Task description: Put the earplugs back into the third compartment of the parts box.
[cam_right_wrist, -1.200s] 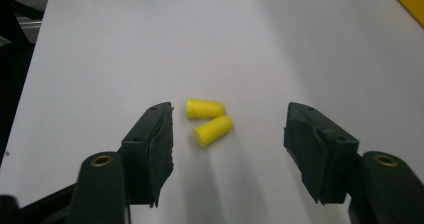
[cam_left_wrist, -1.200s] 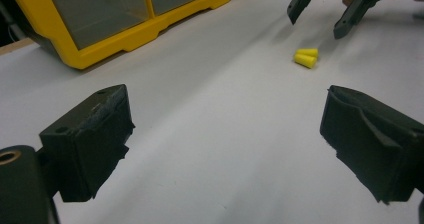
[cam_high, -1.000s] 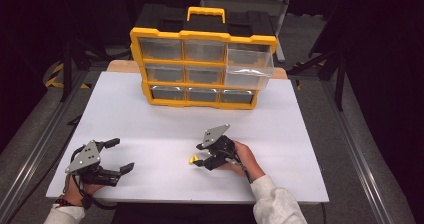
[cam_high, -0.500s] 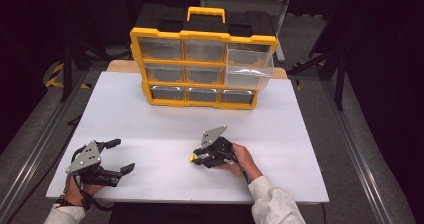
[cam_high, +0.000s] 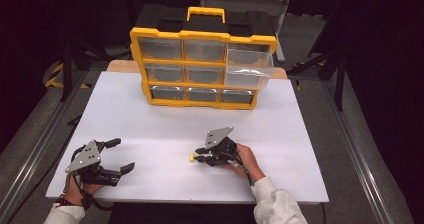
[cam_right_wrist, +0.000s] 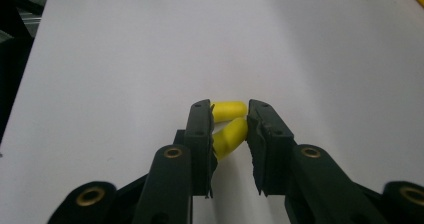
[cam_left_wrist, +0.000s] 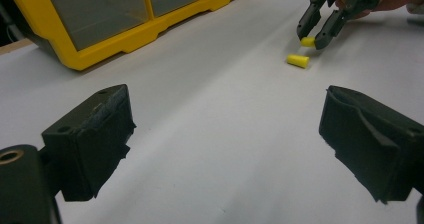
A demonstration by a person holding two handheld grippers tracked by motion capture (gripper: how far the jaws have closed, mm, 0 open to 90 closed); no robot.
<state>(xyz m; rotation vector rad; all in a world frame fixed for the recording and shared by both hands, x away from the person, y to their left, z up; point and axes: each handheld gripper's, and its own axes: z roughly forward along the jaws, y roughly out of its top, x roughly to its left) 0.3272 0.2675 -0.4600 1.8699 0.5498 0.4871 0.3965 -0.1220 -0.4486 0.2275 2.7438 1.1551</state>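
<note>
Earplugs, two small yellow ones, lie on the white counter (cam_high: 150, 114) near its front edge. My right tongs (cam_right_wrist: 229, 129) have just been closing and now pinch one earplug (cam_right_wrist: 231, 135); the other earplug (cam_right_wrist: 229, 109) rests just beyond the tips. My left tongs (cam_high: 116, 155) wait released at the near left. At the far side, the yellow drawer cabinet (cam_high: 202, 64) has its top right drawer (cam_high: 248, 68) pulled out, likely to receive them.

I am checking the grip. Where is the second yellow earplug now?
In the left gripper view it lies free on the white table, upper right, just before the right tool, which pinches the other earplug: second earplug.
</note>
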